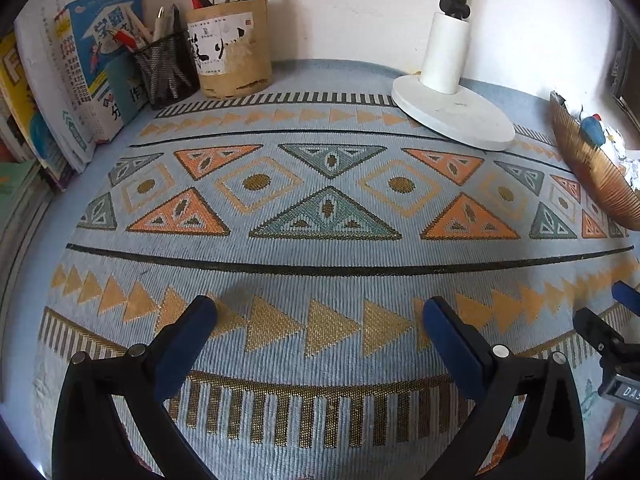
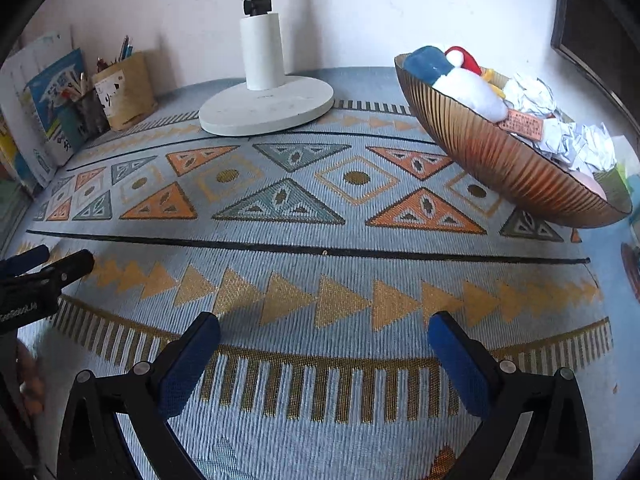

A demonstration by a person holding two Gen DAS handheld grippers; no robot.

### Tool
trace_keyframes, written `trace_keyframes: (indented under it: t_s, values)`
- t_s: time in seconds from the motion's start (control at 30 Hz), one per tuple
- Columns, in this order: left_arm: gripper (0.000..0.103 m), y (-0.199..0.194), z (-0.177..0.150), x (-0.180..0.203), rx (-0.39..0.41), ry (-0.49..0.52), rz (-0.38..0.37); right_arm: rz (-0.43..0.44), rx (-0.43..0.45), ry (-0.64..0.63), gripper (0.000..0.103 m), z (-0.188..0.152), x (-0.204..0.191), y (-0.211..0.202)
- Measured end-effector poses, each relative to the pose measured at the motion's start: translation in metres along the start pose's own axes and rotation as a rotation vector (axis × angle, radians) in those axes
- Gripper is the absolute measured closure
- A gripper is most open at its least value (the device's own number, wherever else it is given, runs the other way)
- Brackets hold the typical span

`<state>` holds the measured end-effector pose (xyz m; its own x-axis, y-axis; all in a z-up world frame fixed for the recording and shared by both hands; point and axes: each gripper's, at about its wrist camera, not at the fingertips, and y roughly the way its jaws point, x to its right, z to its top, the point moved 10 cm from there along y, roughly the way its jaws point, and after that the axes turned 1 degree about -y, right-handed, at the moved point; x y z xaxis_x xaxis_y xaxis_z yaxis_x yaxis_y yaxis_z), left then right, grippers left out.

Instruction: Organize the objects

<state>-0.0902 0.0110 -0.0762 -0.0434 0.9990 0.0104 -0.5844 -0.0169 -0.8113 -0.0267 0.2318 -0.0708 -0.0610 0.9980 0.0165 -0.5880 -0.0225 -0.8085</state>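
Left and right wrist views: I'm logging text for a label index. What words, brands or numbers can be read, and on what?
"DAS", cut off: label on the right gripper body.
"学霸": blue book cover; its smaller print is unreadable.
"作": blue book behind the mesh pen holder.
"F": yellow book, far left.
Brush characters on the bamboo pen holder label: illegible.
Left gripper body lettering: blurred.
Orange tag in the bowl: too small.

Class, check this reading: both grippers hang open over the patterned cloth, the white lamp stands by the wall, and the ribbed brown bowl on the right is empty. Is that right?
Not quite. The ribbed brown bowl is full: the right wrist view shows a plush toy and crumpled paper in it. The rest holds: left gripper and right gripper open over the patterned cloth, white lamp by the wall.
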Motion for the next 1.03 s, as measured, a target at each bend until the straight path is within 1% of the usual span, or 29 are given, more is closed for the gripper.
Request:
trace_keyframes:
  t_s: [0.33, 1.03]
  values:
    - [0.000, -0.0007, -0.0007, -0.0005, 0.001, 0.006, -0.010, -0.002, -0.001, -0.001, 0.000, 0.0010, -0.0021, -0.0013]
    - [0.000, 0.0000, 0.0001, -0.0004, 0.001, 0.012, -0.006, -0.002, -0.002, -0.001, 0.000, 0.0013, -0.0015, -0.0031]
